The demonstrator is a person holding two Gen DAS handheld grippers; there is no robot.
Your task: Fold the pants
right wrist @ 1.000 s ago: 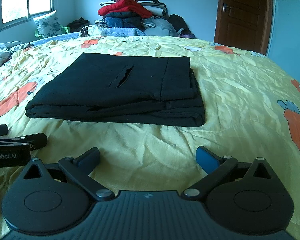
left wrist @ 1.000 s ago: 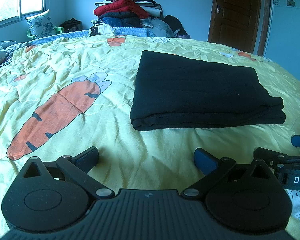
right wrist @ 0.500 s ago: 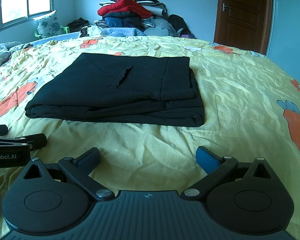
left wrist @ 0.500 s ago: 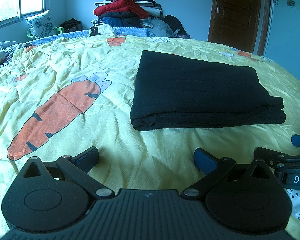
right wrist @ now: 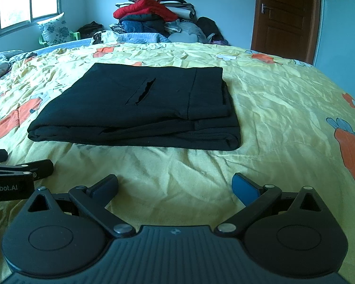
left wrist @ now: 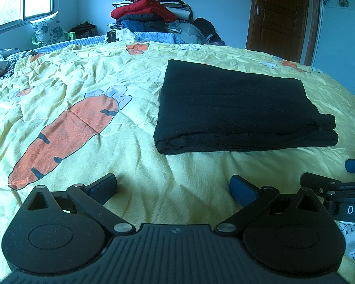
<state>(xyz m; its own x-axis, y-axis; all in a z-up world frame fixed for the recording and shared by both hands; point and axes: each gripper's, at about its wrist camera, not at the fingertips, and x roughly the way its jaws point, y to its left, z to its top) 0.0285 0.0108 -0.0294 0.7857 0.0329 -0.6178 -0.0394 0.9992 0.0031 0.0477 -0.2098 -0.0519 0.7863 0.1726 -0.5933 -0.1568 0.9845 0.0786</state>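
Folded black pants [right wrist: 139,108] lie flat, long axis crosswise.

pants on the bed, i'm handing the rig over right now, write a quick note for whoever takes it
Left tool: open, empty, low over the bedspread, short of the pants.
Right tool: open, empty, likewise low over the bedspread, beside the left one.
Black pants: lying flat in the middle of the bed as a stacked rectangle, several layers showing along the near edge, pocket slit facing up. Neither tool touches them.
Done: the pants look fully folded.
Left: probably nothing more than a check; the layers at the right corner sit slightly uneven, so square them up if a neater stack is wanted.
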